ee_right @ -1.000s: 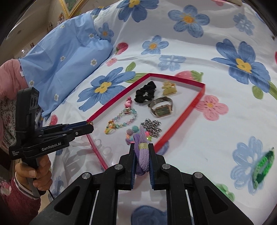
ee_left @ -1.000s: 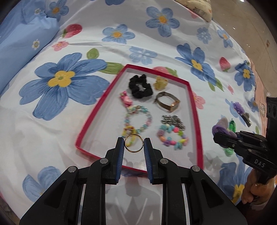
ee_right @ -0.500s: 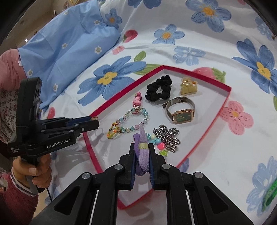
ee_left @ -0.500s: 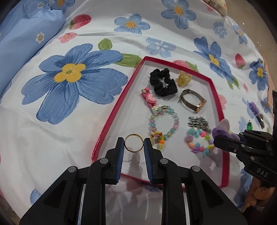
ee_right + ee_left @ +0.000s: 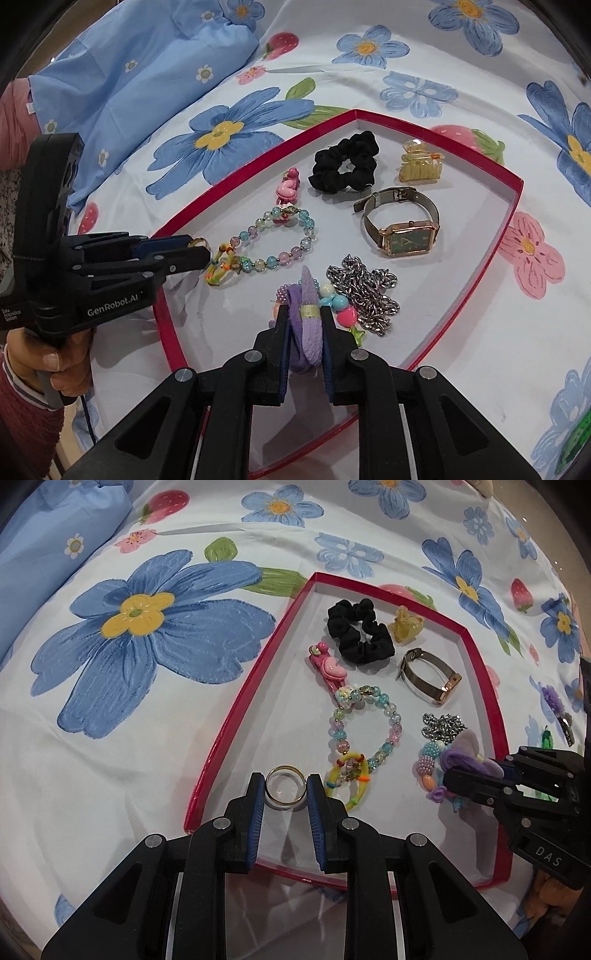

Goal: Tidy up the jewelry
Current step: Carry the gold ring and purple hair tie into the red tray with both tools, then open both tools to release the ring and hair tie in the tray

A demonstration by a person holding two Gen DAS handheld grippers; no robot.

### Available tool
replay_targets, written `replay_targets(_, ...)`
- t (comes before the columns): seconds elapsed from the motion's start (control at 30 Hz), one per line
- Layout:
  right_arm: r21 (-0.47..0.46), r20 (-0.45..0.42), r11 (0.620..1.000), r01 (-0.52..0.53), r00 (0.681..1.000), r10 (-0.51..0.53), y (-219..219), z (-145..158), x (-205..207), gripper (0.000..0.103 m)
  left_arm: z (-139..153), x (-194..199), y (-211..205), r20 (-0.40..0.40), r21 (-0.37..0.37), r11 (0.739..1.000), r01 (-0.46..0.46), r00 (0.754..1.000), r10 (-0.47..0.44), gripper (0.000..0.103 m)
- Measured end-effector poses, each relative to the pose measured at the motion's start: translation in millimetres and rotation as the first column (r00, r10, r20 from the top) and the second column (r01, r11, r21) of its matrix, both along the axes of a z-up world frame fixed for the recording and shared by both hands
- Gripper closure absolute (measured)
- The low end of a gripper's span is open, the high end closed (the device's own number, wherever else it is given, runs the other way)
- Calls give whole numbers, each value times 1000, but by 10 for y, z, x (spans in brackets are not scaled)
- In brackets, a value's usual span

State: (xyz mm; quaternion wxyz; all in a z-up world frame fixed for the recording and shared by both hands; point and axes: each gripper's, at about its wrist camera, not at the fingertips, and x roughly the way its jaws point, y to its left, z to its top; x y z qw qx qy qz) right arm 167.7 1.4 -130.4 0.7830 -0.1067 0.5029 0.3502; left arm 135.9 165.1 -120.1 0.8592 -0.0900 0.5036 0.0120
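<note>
The left claw (image 5: 199, 251) reads "GenRobot.AI"; the right claw (image 5: 476, 775) reads "DAS".

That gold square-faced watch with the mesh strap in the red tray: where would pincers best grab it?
Probably the gold square-faced watch is best pinched from above, across the arched mesh strap. It lies on its side, so the strap loop stands up off the red tray with space on both sides, while the face is wide and smooth.

Bedroom: floral bedsheet (image 5: 110, 738) w/ blue pillow (image 5: 122, 74).
</note>
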Motion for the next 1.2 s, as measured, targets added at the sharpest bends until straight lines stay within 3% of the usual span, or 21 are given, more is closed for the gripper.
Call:
replay_targets(0.8, -3, -1, 1000, -2, 1000, 2, 35, -1, -1, 80, -24, 31, -48, -17, 37, 999, 2, 1000, -2, 81)
replay_targets(1.0, 13, -2, 1000, 0, 1000, 0, 19, 33, -22, 68, -3, 12, -44, -14, 35, 999, -3, 1000, 3, 74)
replay_targets(1.2, 42, 8, 999, 18, 1000, -19, -52, 118, -39, 67, 125, -69, -9, 24, 24, 1000, -21, 999, 20, 62)
